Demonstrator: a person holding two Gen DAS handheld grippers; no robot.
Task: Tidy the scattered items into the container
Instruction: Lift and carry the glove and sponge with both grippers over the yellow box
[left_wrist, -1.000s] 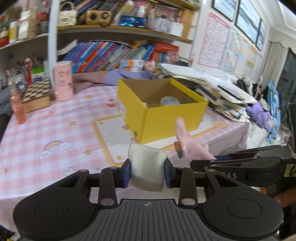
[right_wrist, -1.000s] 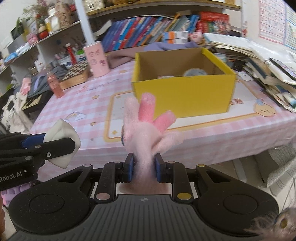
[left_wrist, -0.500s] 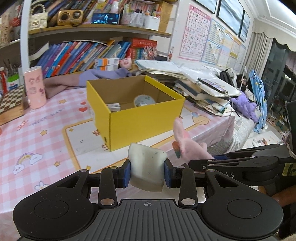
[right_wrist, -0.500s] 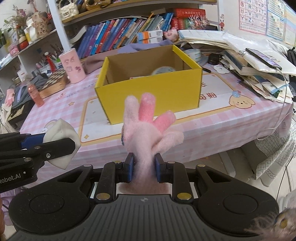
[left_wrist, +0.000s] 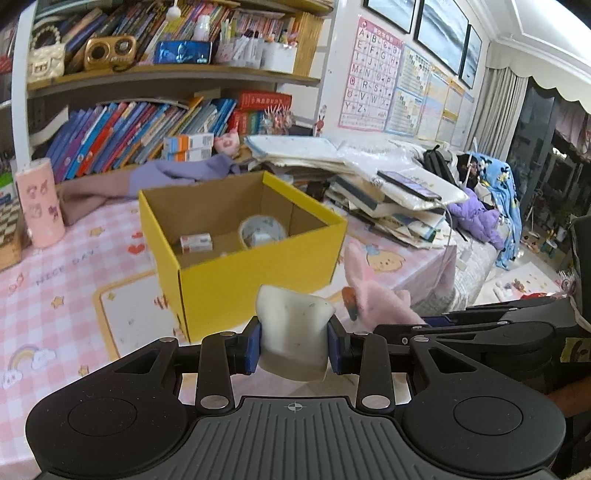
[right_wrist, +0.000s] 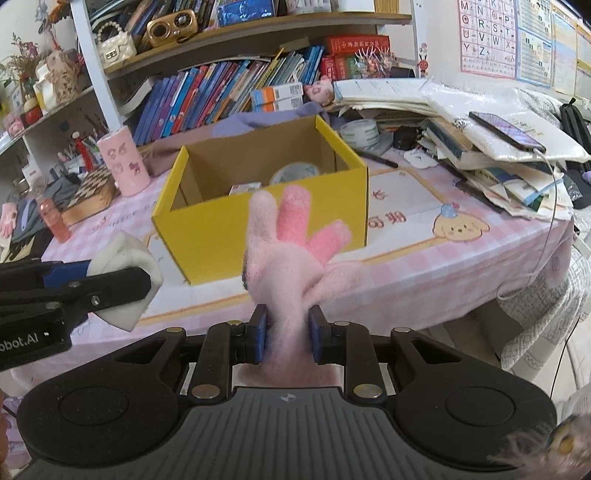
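Behind, bookshelves (left_wrist: 155, 122) overlook a pink checked tablecloth (left_wrist: 55, 295) bearing a yellow box (left_wrist: 240, 258).

— What's the table (left_wrist: 74, 295) like?
— Pink checked cloth. A yellow box (left_wrist: 255, 273) stands on it just ahead of the left claw (left_wrist: 293, 345).
— Anything else?
— A pink cup (left_wrist: 40, 203) far left of it, a chessboard (right_wrist: 88, 194) nearby, stacked books (left_wrist: 388, 206) to the right.

Fuzzy pink glove (right_wrist: 291, 243), matt cardboard box (left_wrist: 255, 273)
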